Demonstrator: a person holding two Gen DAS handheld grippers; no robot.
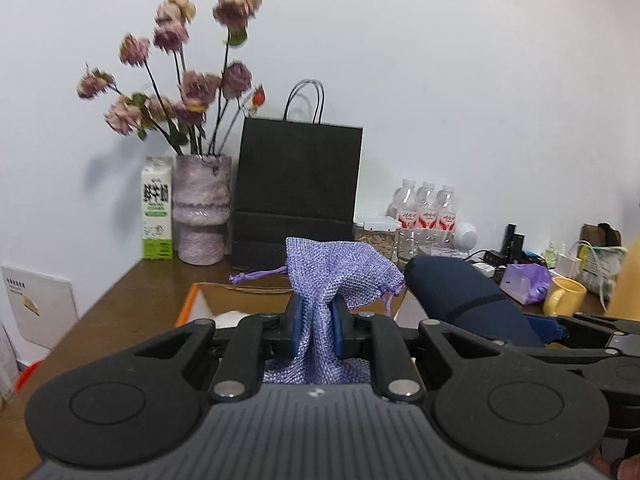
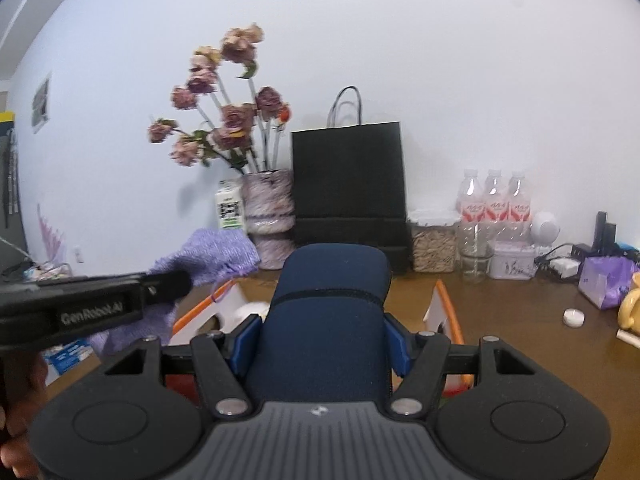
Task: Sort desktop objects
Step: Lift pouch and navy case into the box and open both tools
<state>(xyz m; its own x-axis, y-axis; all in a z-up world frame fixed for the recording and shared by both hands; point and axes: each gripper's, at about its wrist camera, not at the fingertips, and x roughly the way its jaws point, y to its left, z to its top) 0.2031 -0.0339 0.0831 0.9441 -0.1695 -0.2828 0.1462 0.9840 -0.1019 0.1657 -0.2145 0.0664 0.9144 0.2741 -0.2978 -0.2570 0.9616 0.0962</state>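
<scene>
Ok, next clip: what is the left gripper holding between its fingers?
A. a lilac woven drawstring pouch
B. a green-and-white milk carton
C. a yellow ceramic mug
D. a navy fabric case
A: the left gripper has its blue fingers pinched on the lilac woven drawstring pouch, while the navy fabric case sits in the right gripper.

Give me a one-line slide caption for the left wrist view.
Left gripper pinching a purple mesh pouch above the desk, navy case alongside.
</scene>
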